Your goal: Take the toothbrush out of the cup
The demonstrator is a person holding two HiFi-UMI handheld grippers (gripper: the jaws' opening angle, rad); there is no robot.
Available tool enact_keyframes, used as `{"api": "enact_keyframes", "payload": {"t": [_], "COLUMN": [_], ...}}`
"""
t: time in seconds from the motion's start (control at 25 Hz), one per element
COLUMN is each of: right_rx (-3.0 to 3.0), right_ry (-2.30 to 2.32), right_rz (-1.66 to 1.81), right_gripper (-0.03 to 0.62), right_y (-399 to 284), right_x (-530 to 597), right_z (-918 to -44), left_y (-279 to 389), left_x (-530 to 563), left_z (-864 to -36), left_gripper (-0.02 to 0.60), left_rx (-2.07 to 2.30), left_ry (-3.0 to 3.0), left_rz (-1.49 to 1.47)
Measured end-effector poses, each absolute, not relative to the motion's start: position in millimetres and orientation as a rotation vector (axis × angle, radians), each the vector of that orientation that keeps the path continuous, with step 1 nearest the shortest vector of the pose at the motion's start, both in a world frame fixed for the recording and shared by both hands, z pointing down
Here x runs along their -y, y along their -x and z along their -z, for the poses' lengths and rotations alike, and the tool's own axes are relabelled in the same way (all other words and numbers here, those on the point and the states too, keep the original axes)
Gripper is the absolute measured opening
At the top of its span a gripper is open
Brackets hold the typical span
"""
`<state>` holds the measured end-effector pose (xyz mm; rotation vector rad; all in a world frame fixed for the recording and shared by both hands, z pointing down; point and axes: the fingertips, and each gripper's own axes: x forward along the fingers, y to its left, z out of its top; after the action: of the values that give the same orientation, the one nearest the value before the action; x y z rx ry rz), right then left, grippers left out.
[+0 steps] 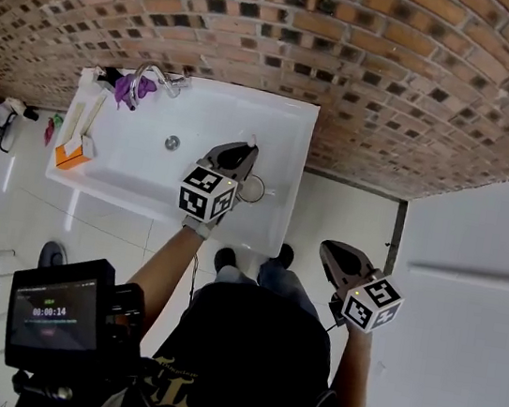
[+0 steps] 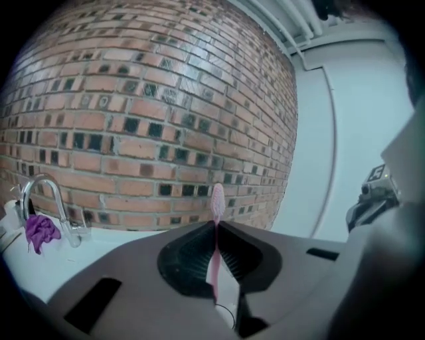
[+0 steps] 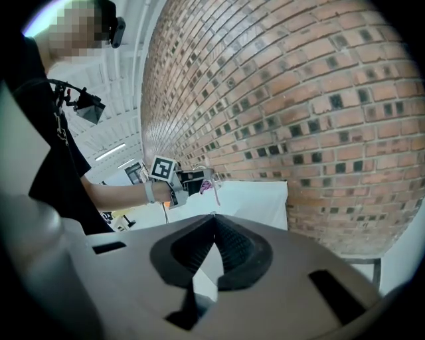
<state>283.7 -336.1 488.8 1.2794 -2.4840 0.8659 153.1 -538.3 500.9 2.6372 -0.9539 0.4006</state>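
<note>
Brick – brown and mottled – fills the wall (image 1: 370, 63) at the top of the head view, and a white sink (image 1: 137, 166) stands against it. A curved faucet (image 1: 148, 76) sits at the sink's back edge with a purple cloth (image 1: 122, 89) draped beside it. An orange box (image 1: 72, 157) rests on the sink's left rim. The left gripper (image 1: 242, 151) hangs over the sink's right part, its marker cube toward the person. Just beside and below it lies the round rim of the cup (image 1: 262, 190), partly covered by the gripper. A pale tip of the toothbrush (image 1: 252, 139) pokes out past the jaws. The right gripper (image 1: 328, 249) is held low and well apart from the sink, over the floor.

In the left gripper view the left gripper (image 2: 216, 227) is clamped on the pink toothbrush (image 2: 216, 202). The brush stands upright, with its head above the jaw tips and its thin handle running down between the ribbed pads. A thin curved line shows far below between the jaws. The faucet (image 2: 44, 198) and purple cloth (image 2: 41, 230) sit at the far left under the brick wall (image 2: 146, 106).

In the right gripper view the right gripper (image 3: 213, 216) has its jaw tips pressed together with nothing between them. Beyond it the left gripper (image 3: 194, 179) is seen from the side, and the toothbrush (image 3: 211, 189) hangs from it against the white sink (image 3: 255, 199) – its lower end appears bare there.
</note>
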Motion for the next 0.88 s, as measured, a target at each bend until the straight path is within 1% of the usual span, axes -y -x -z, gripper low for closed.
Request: {"api": "enact_keyframes", "payload": {"t": [0.16, 0.32, 0.64, 0.88], "right_rx": [2.507, 2.532, 2.591, 2.632], "right_ry": [-1.247, -1.221, -1.101, -0.983], "right_rz": [-0.853, -0.861, -0.835, -0.821], "right_gripper": [-0.012, -0.012, -0.012, -0.012], "right_y": [-273.2, -266.3, -241.7, -206.5], "right_x": [337.7, 341.0, 359.6, 372.0], "right_z": [-486.0, -484.5, -481.0, -478.9], "left_y": [-142.4, -133.8, -103.4, -65.4], "left_x": [533.5, 528.1, 493.1, 459.2], "left_z": [-455.8, -429.2, -414.3, -410.3], "left_gripper": [0.020, 0.018, 0.018, 0.018], "left_rx": [0.968, 0.981, 1.000, 1.066], "left_ry": [-2.688, -2.713, -2.684, -2.632], "left_rz": [-0.297, -0.237, -0.162, -0.122]}}
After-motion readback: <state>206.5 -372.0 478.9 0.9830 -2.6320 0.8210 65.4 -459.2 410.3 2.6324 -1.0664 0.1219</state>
